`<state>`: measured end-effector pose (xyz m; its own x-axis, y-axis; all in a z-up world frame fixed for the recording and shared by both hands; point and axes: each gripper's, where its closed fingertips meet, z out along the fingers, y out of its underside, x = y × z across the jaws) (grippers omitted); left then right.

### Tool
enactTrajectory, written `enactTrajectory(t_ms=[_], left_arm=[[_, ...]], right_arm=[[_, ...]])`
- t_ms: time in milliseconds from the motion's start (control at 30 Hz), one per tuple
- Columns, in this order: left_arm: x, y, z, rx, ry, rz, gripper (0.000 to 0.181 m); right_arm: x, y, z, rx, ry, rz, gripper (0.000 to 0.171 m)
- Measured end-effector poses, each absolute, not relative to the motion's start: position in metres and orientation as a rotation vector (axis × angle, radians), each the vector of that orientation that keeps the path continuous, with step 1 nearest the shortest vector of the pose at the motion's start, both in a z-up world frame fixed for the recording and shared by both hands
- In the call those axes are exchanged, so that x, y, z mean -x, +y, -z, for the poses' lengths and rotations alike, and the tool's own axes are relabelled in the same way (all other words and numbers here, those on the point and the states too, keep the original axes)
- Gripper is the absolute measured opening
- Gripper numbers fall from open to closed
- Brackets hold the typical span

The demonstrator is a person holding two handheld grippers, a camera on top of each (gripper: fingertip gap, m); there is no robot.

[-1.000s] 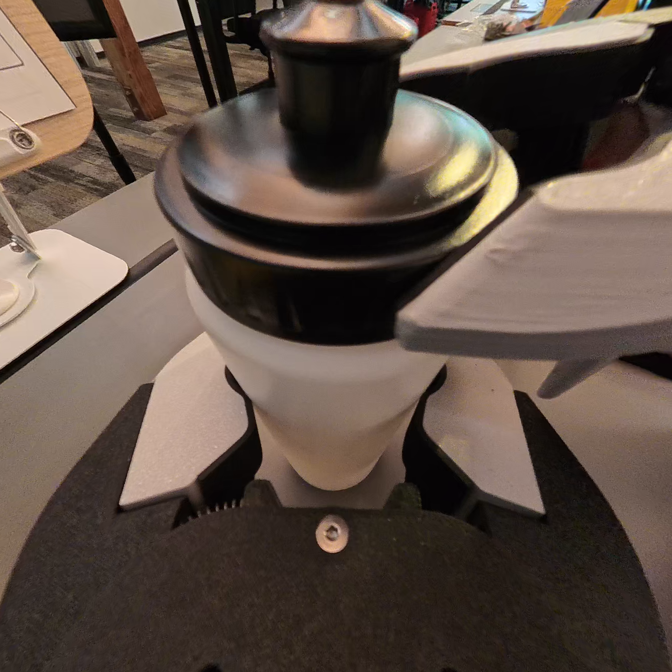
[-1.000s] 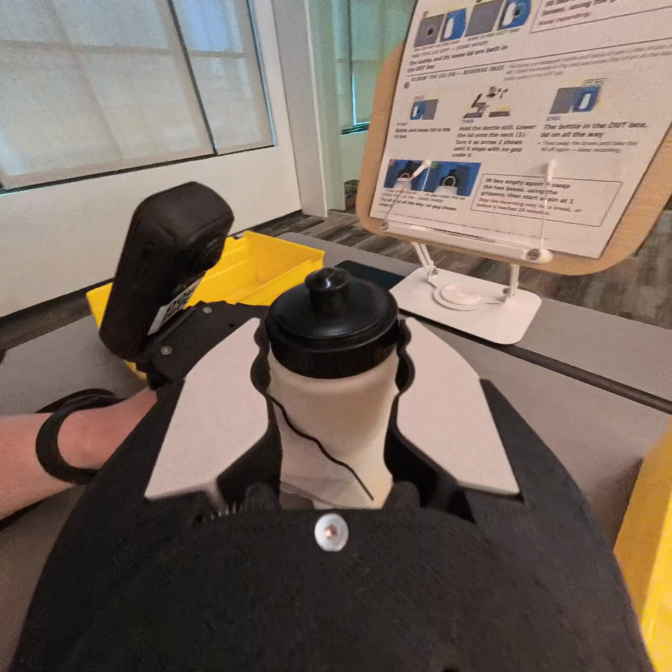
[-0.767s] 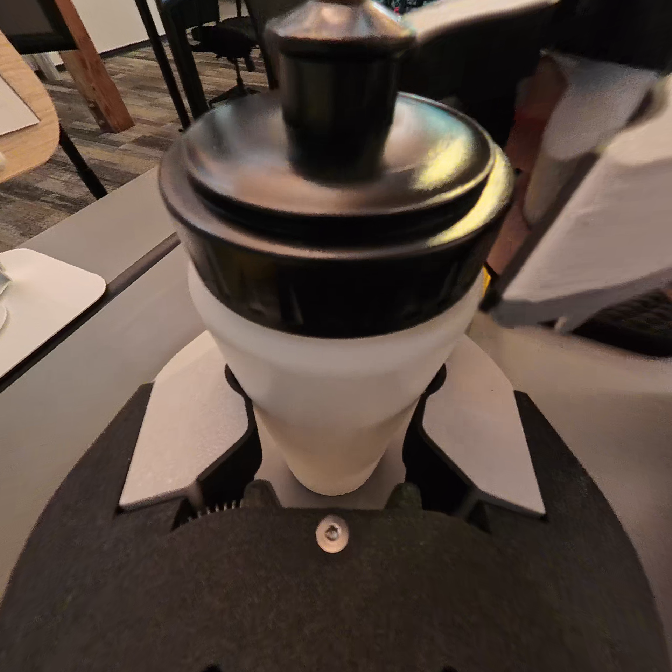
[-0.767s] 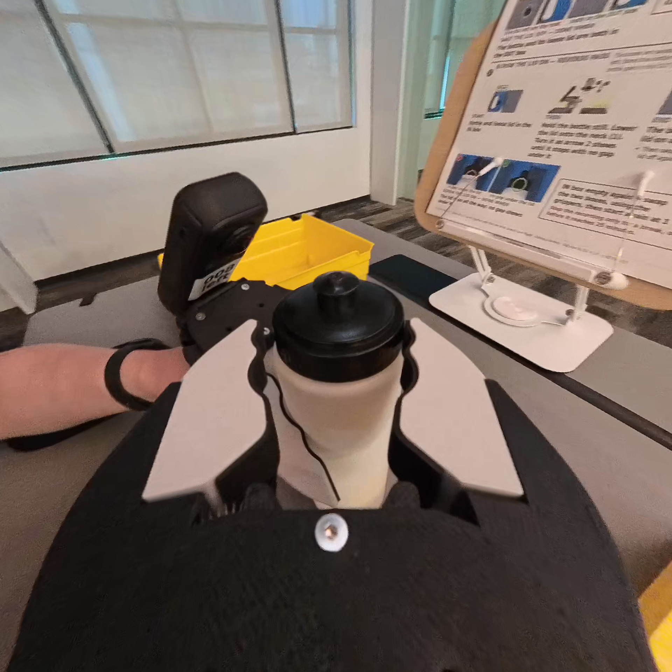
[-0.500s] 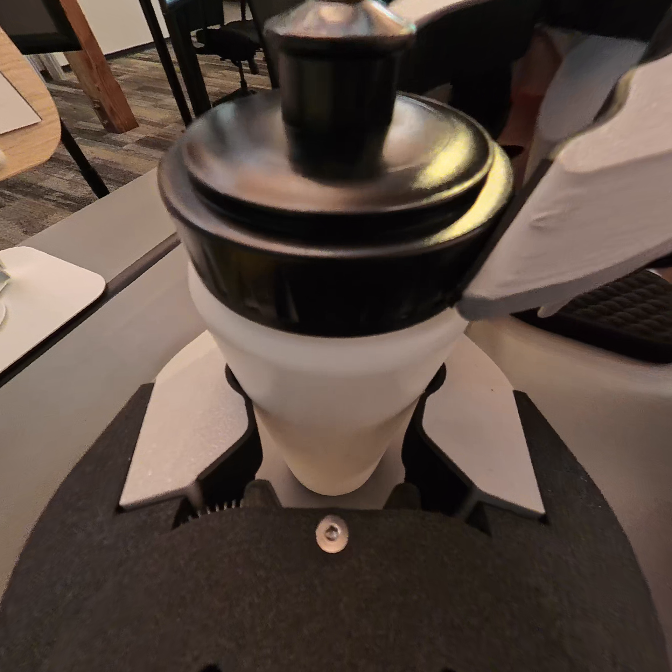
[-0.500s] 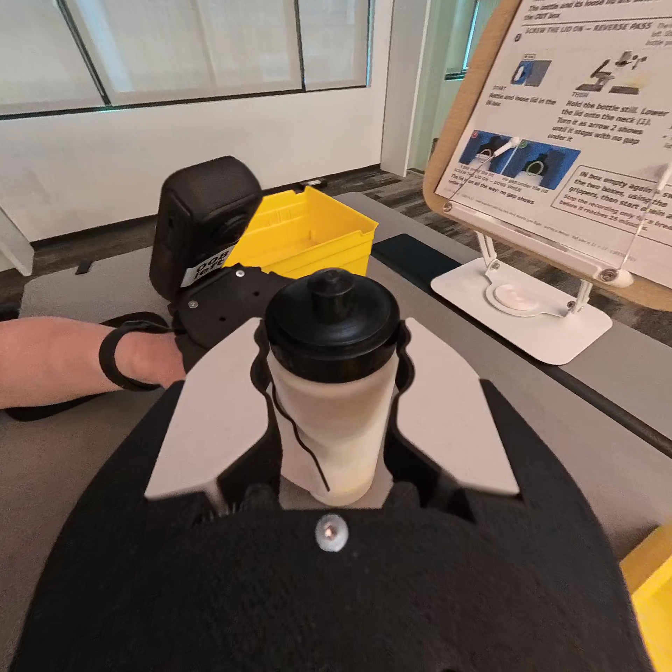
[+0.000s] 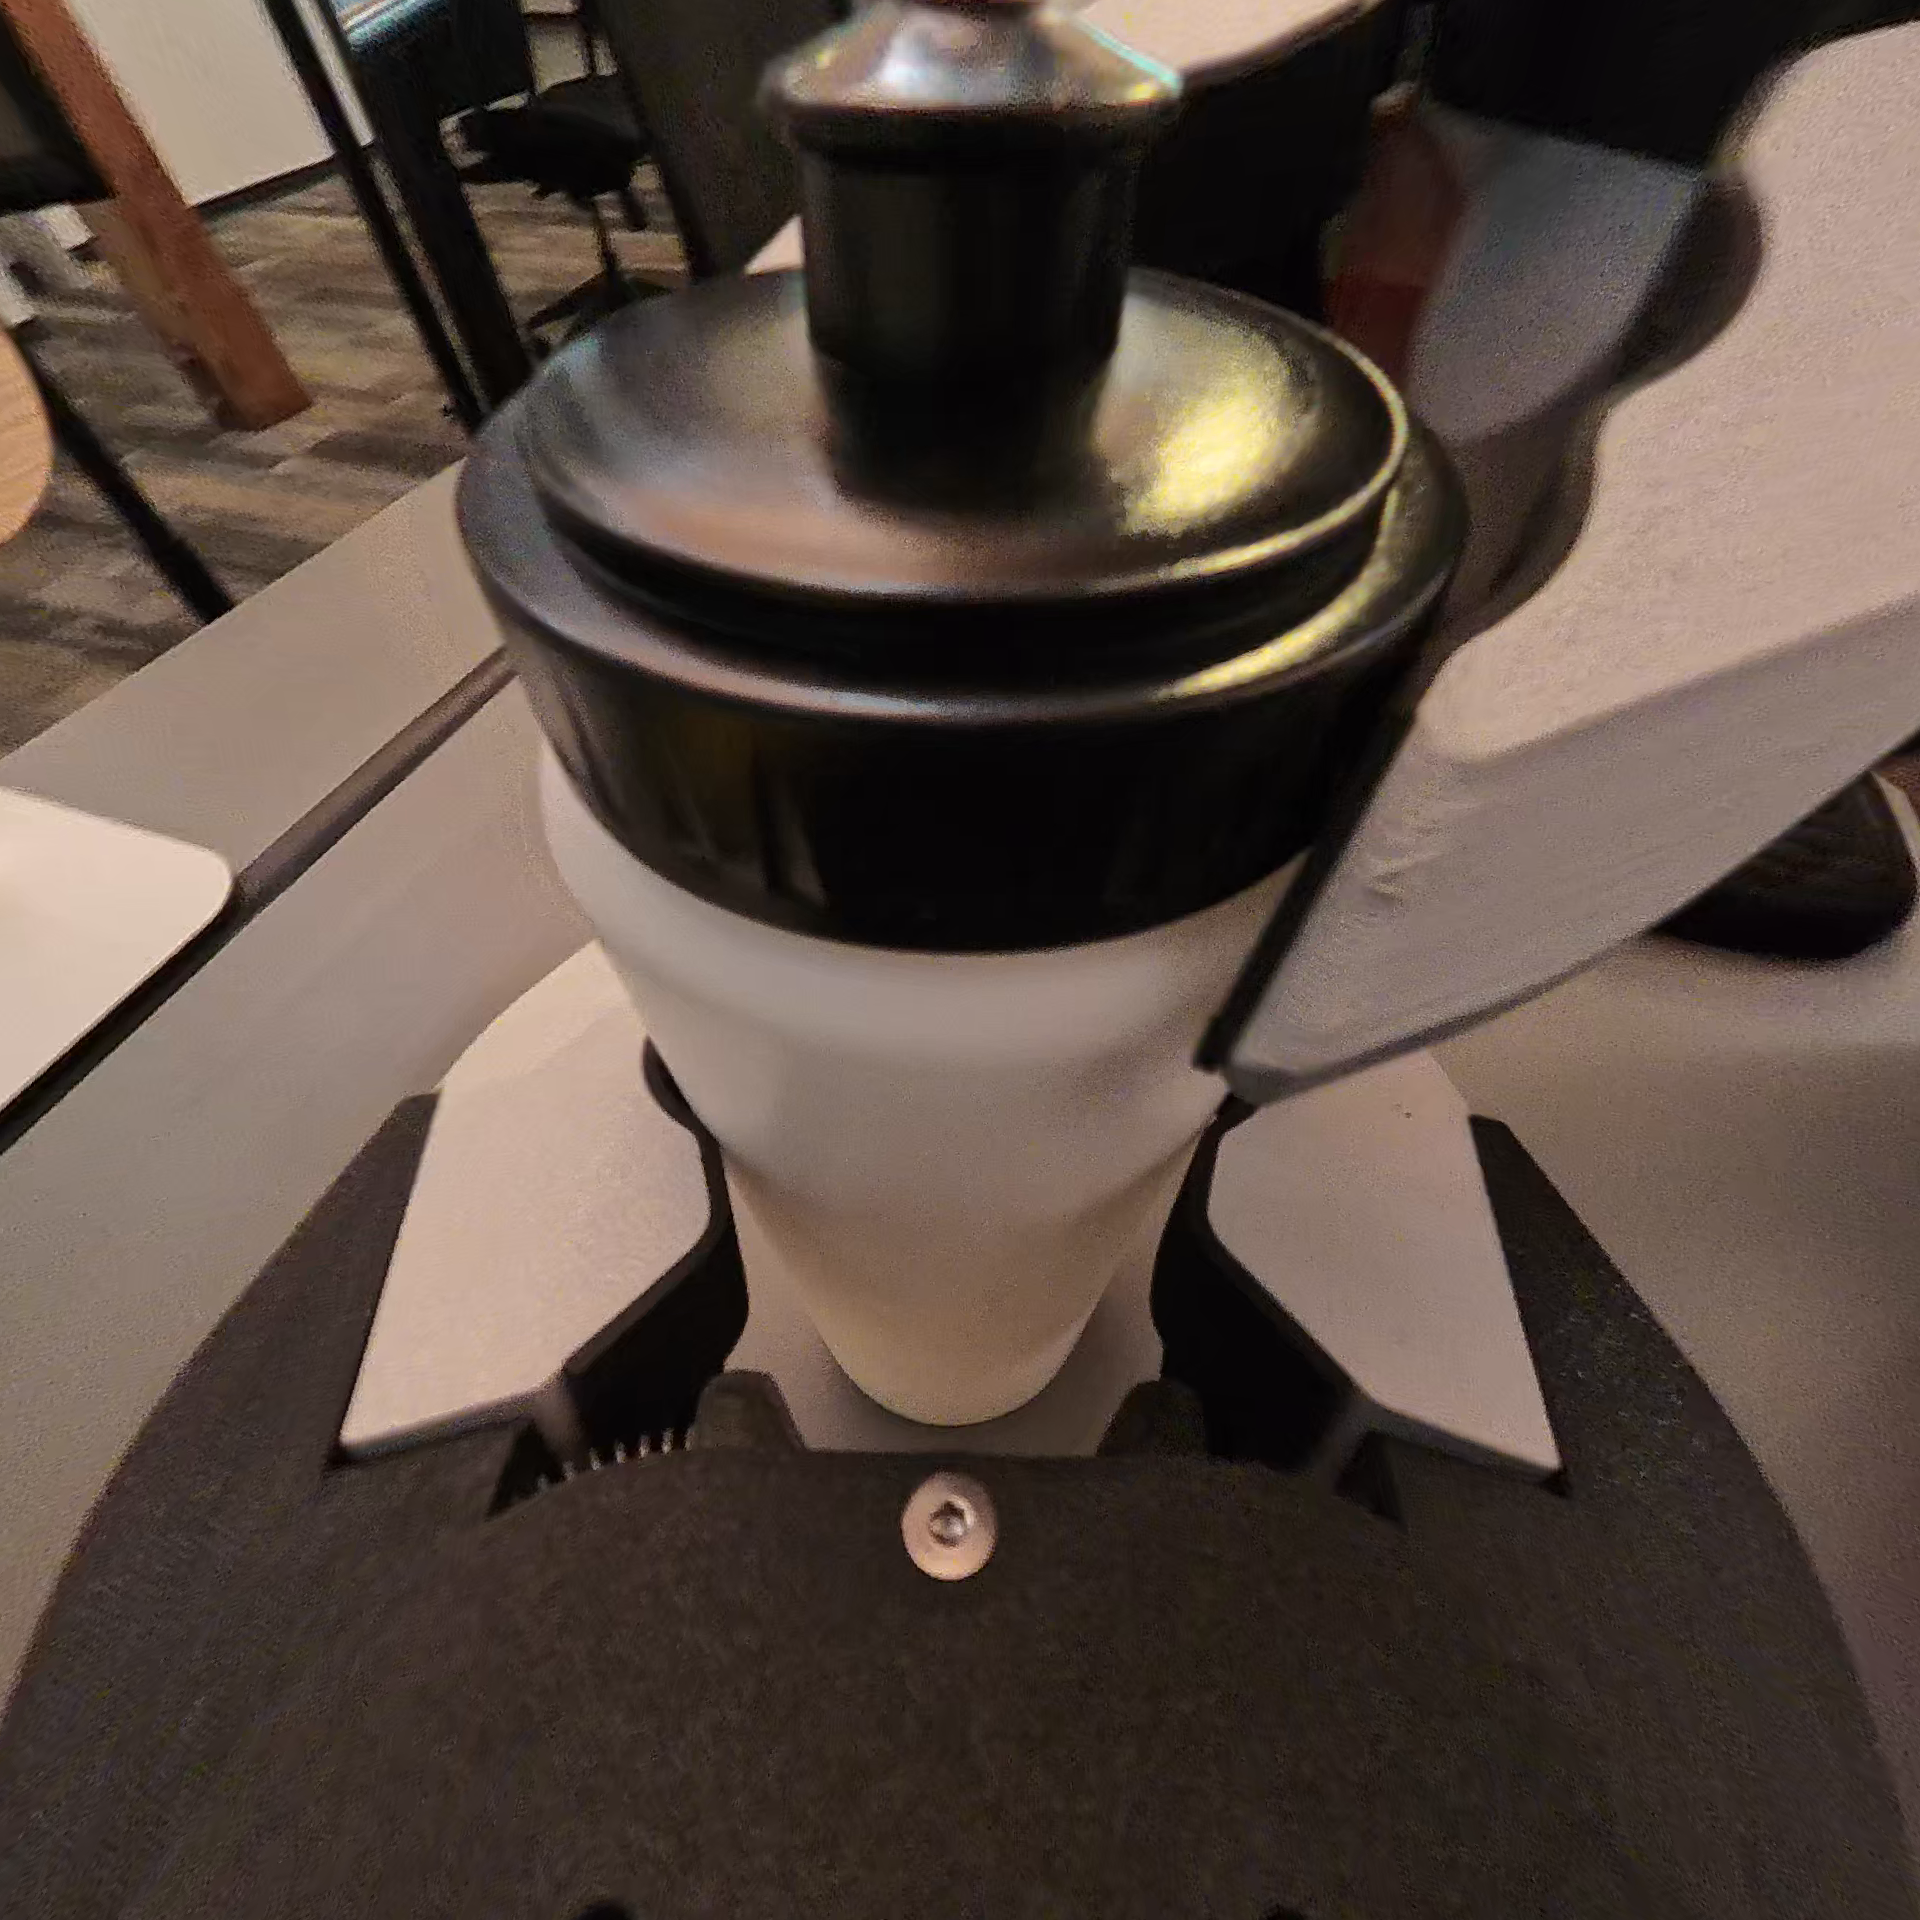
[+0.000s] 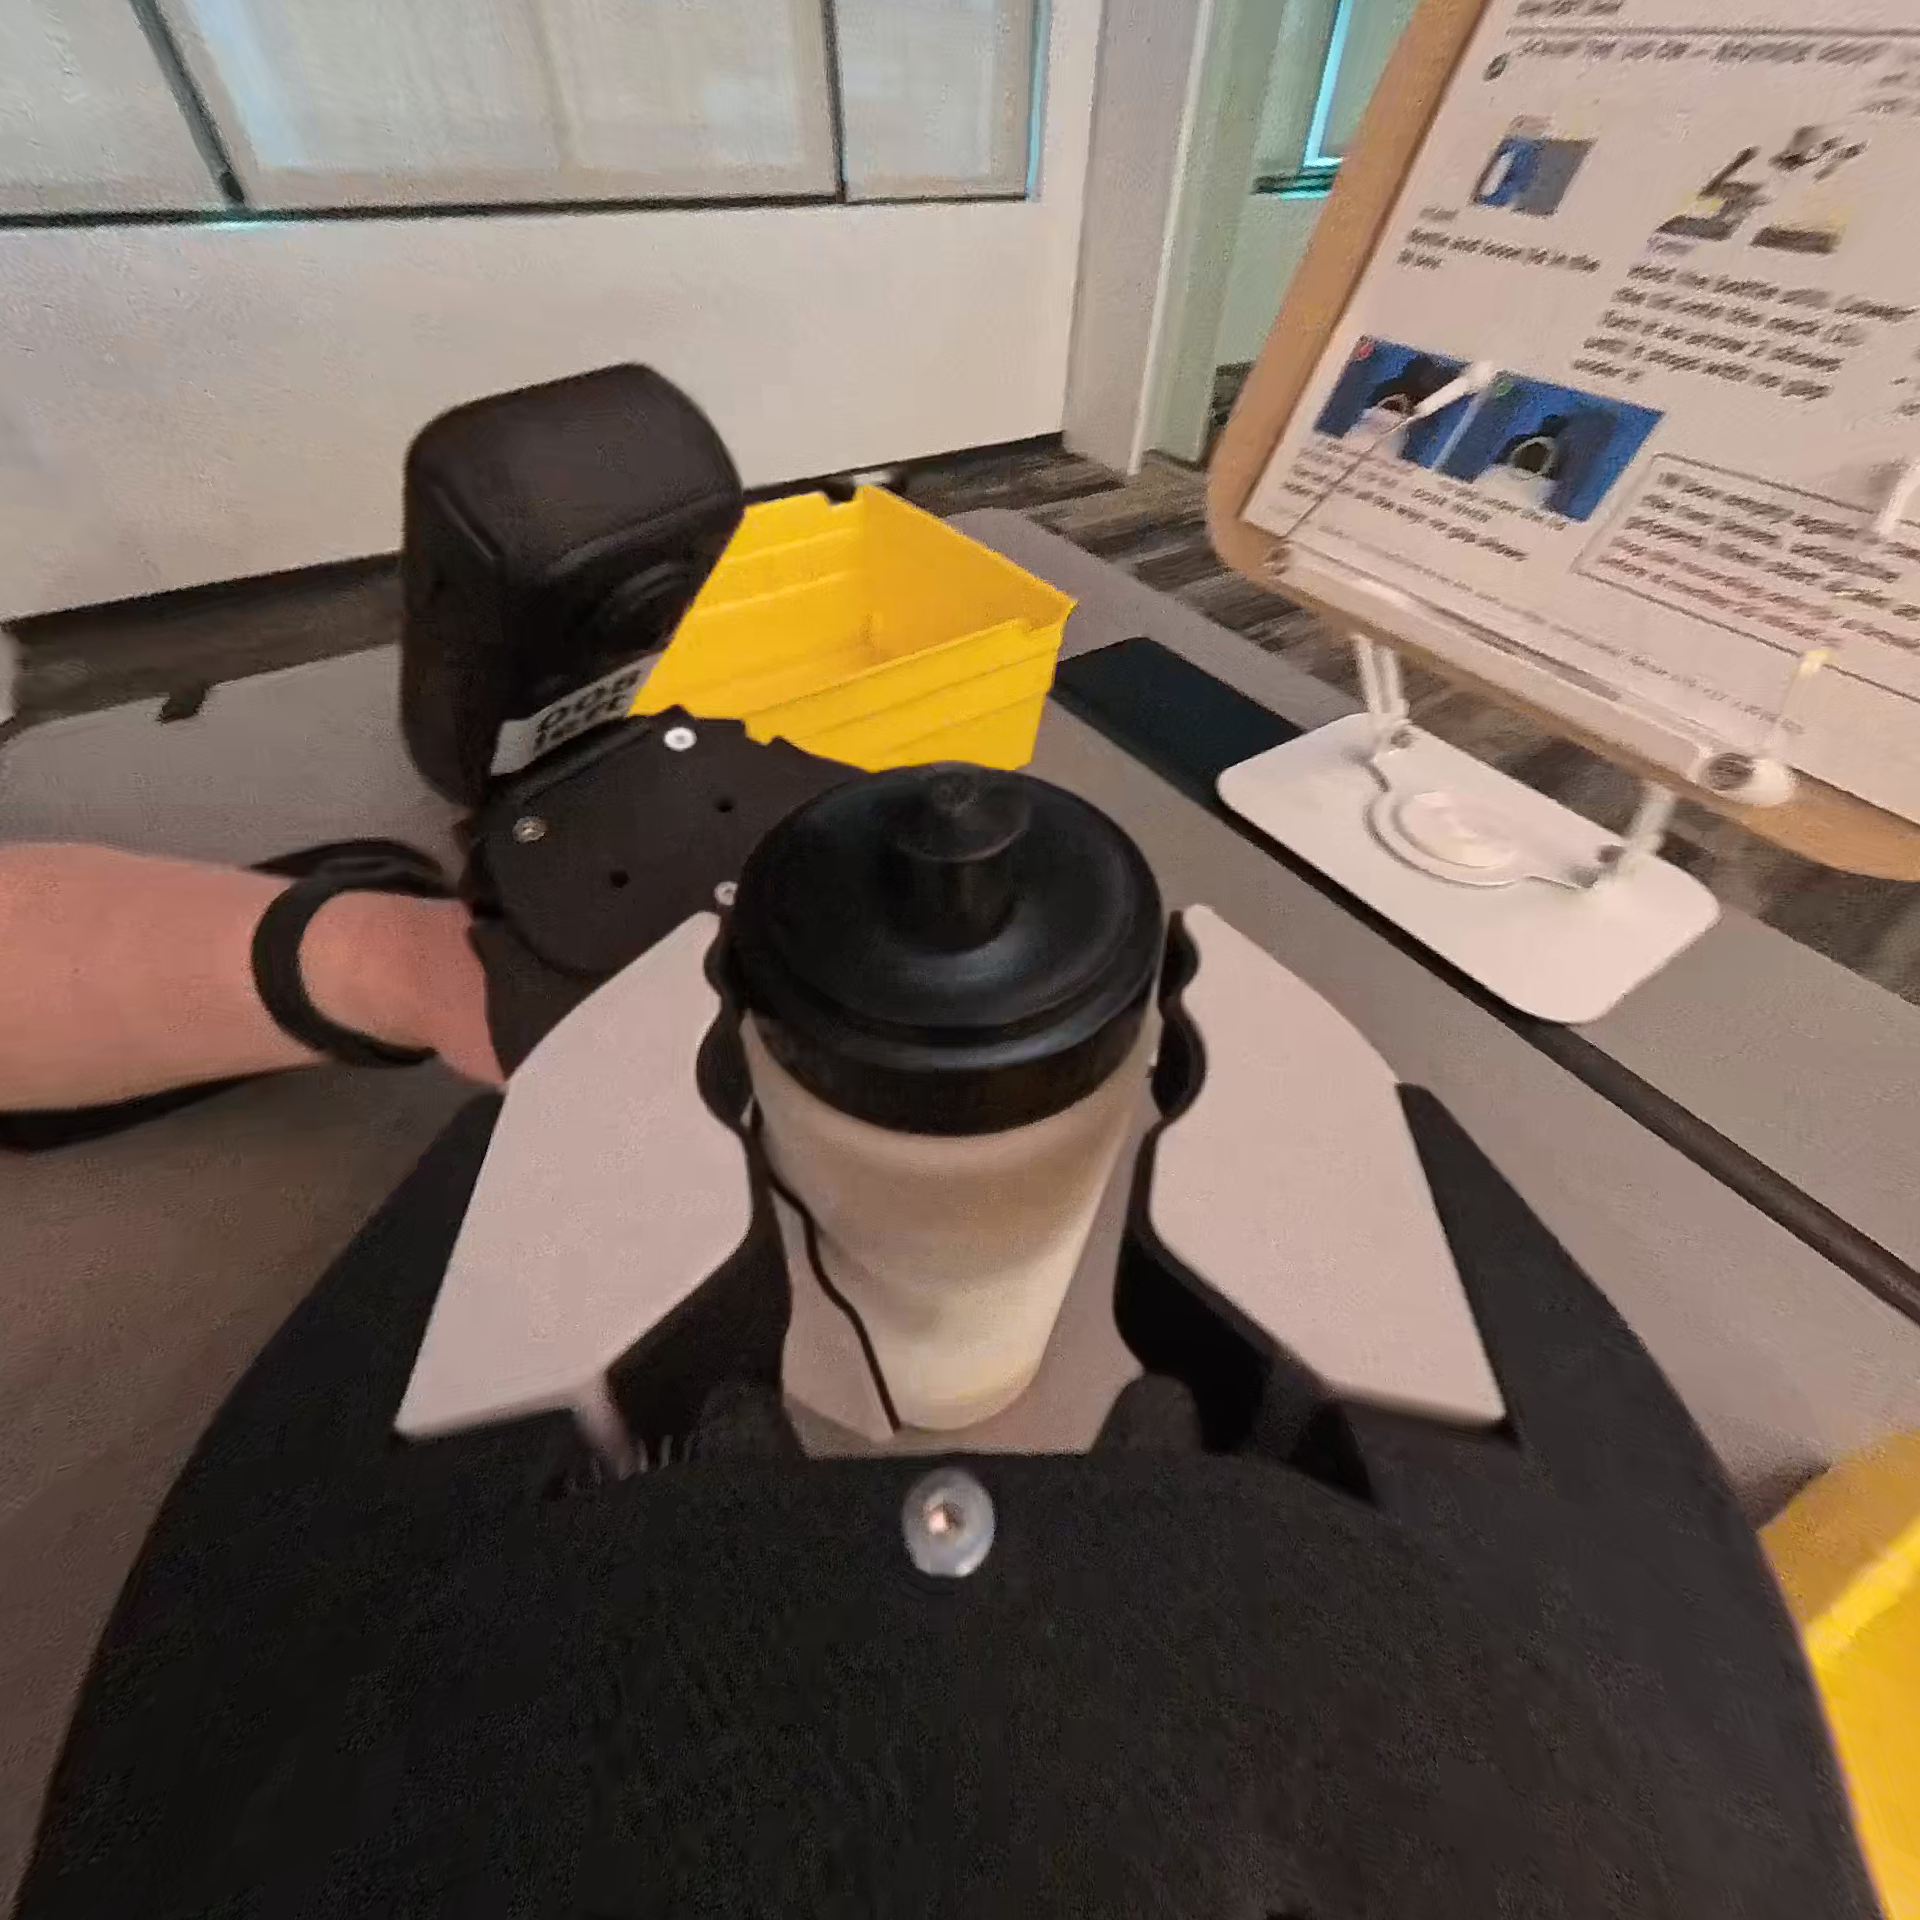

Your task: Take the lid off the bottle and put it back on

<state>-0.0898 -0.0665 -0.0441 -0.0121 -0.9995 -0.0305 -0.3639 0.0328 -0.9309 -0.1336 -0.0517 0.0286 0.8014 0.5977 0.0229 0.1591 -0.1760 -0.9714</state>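
Since the earlier frame the right gripper has swung back around the black lid, its jaws closed on the rim. The left gripper clamps the white bottle, upright on the tabletop; its base is hidden.

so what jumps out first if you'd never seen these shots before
The bottle fills both views, white with a black lid on top. The left claw grips its body low down, while the right claw closes on the lid from the sides. Behind, in the right wrist view, a yellow bin sits on the grey table, and an instruction board stands at the right.
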Motion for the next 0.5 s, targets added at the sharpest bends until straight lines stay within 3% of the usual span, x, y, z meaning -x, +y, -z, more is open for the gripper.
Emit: enactTrajectory(t_ms=[100,133,167,433,500], left_arm=[[0.089,-0.066,0.044,1.406,1.485,1.007,0.105],[0.088,-0.066,0.044,1.4,1.471,1.017,0.123],[0.087,-0.068,0.044,1.395,1.465,1.046,0.127],[0.085,-0.083,0.048,1.378,1.543,1.114,0.116],[0.085,-0.083,0.049,1.389,1.543,1.102,0.114]], right_arm=[[0.139,-0.054,-0.028,1.727,-0.648,-0.495,0.076],[0.141,-0.056,-0.028,1.724,-0.67,-0.504,0.076],[0.142,-0.056,-0.028,1.723,-0.675,-0.503,0.076],[0.143,-0.067,-0.032,1.677,-0.689,-0.644,0.081],[0.14,-0.065,-0.034,1.667,-0.669,-0.614,0.075]])
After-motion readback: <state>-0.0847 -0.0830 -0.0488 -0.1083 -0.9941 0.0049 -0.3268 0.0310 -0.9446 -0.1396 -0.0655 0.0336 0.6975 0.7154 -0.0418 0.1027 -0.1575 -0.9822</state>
